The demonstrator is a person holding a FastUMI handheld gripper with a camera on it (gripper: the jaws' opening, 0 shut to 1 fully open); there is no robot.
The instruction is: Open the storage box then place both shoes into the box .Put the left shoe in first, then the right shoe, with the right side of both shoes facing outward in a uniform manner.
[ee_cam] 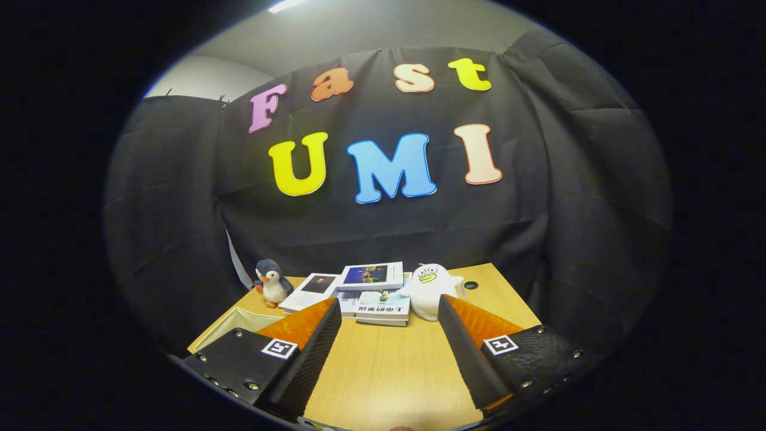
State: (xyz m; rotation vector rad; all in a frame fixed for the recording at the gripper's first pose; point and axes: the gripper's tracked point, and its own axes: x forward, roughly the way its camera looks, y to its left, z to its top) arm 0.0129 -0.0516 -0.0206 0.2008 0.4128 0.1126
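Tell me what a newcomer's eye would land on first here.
The hand-held gripper stands open over bare wooden table, gripping nothing. Beyond its fingers lies a pile of books, with a toy penguin at one end and a white plush duck at the other.

hand-held gripper (389,311) level, fingers spread wide apart (nothing between them), pointing forward.

— What's on that wooden table (389,371)?
— A toy penguin (273,282), a few books (374,291) piled beside it, and a white plush duck (429,291) touching the pile.
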